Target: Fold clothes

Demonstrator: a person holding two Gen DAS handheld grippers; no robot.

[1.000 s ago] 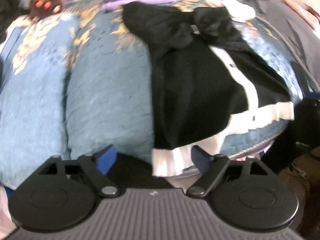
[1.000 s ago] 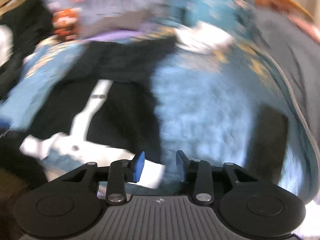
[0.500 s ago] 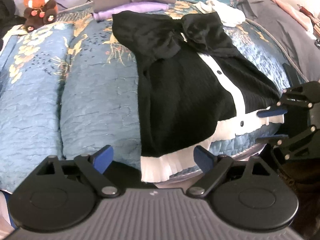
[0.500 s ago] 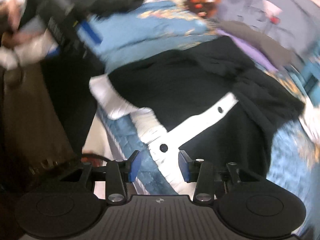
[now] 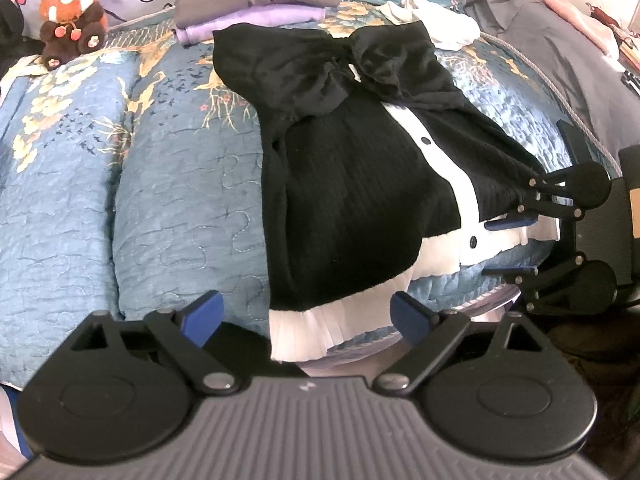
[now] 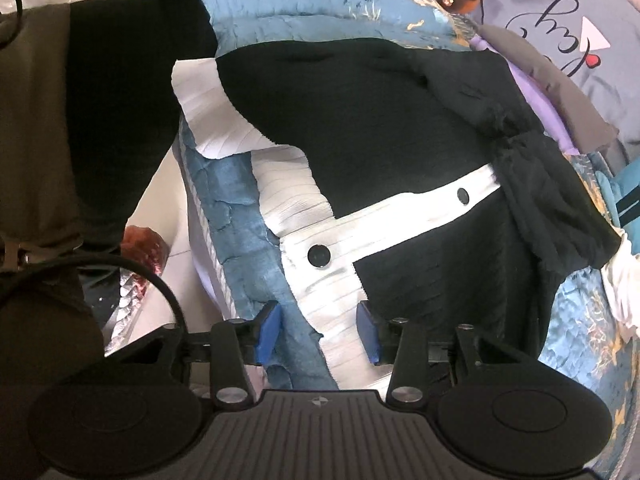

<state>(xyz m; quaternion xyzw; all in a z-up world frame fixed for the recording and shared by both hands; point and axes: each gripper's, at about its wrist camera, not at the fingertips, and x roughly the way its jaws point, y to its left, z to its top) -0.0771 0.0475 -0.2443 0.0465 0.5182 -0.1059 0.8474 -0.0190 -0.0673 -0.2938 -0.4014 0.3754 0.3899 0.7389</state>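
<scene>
The cardigan [image 5: 360,208] was matt black ribbed knit with white ribbed trim [image 6: 340,280] and glossy black buttons [image 6: 319,256]. The quilt [image 5: 180,208] was stitched blue cloth with a faint sheen. The grippers' [image 6: 318,332] bodies were matt black plastic with ridged housings, blue pads [image 6: 268,330] and bright metal pivots. The plush [image 5: 72,16] looked fuzzy.

Both wrist cameras look steeply down, close over the bed edge. They share the black cardigan [image 5: 352,208] [image 6: 392,120]; the left view shows the right gripper [image 5: 508,246] at right.
</scene>
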